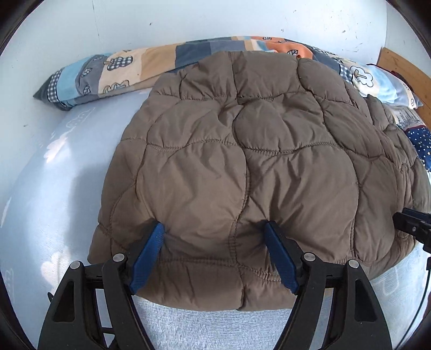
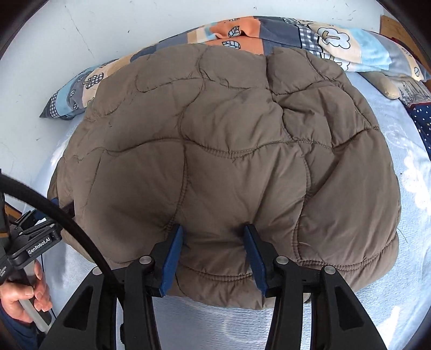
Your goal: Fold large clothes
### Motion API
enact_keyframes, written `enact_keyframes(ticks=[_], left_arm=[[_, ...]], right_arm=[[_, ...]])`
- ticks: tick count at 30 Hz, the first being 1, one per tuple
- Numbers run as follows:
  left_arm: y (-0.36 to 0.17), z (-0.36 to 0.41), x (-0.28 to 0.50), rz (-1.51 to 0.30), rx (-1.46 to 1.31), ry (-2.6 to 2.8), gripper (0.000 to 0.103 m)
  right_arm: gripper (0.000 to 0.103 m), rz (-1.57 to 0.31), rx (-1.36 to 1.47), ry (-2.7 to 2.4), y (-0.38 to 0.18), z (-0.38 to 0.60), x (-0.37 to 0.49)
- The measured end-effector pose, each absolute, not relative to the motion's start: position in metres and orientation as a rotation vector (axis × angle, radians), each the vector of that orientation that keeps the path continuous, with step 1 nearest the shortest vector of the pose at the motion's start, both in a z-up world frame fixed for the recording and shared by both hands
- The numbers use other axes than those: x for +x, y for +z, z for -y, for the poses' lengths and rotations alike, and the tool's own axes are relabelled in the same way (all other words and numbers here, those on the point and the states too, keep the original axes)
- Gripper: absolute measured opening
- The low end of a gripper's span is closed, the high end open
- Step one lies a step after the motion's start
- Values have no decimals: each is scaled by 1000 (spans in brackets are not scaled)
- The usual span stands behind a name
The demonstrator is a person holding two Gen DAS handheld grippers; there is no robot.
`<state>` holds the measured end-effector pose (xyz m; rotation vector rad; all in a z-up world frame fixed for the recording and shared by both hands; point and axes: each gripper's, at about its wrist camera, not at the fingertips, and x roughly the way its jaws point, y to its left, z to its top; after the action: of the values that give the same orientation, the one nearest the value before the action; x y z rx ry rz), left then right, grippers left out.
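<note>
Ahead of both claws, folded flat on a pale blue bed sheet (image 1: 40,188): a brown quilted puffer jacket (image 1: 242,167). Beyond its far edge, a patchwork duvet (image 1: 121,72) bunched against the white wall (image 1: 188,21). Left gripper (image 1: 214,228) spread wide, blue pads (image 1: 146,258) dug into the near hem on either side of a padded fold. Right gripper (image 2: 212,230) narrower, straddling a puffed ridge of the hem; pinched or merely resting, cannot tell. Nothing between claws and jacket.

Only from the right wrist: a hand (image 2: 23,293) around the left tool's handle, and a black cable (image 2: 67,223) arcing past. Only from the left wrist: a wooden headboard (image 1: 404,72), far right.
</note>
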<state>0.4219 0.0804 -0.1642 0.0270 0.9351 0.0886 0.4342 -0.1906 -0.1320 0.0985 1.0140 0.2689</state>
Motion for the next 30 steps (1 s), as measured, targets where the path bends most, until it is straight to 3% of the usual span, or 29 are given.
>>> enact_keyframes(ticks=[30], left_arm=[[-143,-56,408,-845,202,127,76]], right_arm=[[54,-946,255,308,-96,234,415]])
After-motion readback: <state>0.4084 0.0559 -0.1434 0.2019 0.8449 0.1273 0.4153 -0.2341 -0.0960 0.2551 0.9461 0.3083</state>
